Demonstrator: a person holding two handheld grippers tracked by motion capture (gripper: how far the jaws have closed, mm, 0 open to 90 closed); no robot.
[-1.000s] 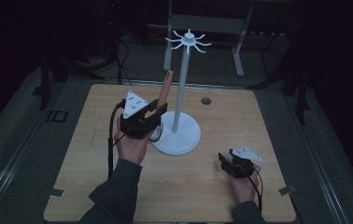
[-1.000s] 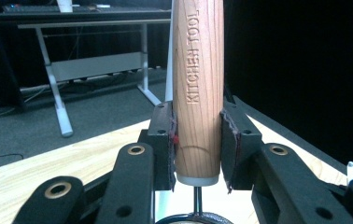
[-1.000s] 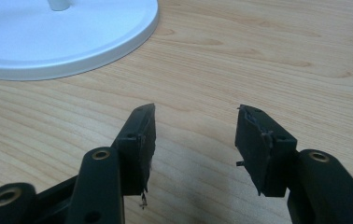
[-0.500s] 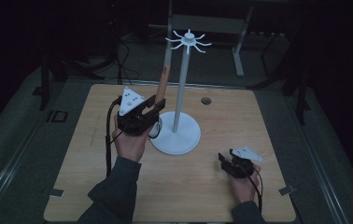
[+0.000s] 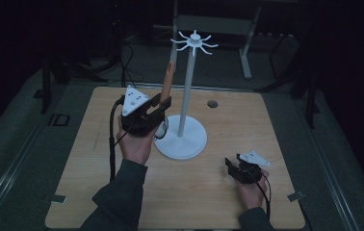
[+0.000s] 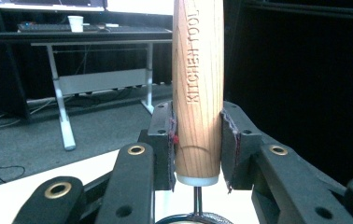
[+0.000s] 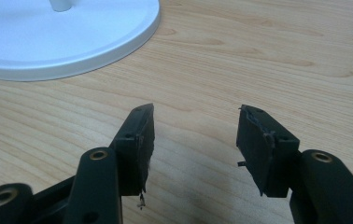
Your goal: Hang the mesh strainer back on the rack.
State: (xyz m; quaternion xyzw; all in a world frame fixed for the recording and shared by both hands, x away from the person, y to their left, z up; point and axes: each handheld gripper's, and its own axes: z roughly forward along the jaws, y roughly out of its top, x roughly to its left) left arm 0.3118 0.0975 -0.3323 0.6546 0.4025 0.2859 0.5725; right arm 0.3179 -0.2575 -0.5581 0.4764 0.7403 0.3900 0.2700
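High view first: your left gripper (image 5: 163, 107) sits at about nine o'clock from the white stand's pole (image 5: 186, 91), its jaws clamped on the lower end of a wooden handle (image 5: 167, 82) that rises nearly upright, leaning slightly toward the hook crown (image 5: 194, 41) at the pole's top. Left gripper view confirms it: both pads (image 6: 170, 140) press the handle's sides just above its white end cap (image 6: 196, 179), with a thin metal shaft and a dark ring below it. What tool hangs there you cannot tell; it's cut off and dim.

Your right gripper (image 5: 231, 166) rests low at about four o'clock from the stand's round base (image 5: 182, 144), well apart from it. Its jaws stand apart and have just been opening, with bare wood between them.

Room: the table (image 5: 286, 144) is open at three o'clock of the base out to the right edge, and along the near edge between your forearms. A small dark hole (image 5: 212, 103) sits at one o'clock, near the far edge.
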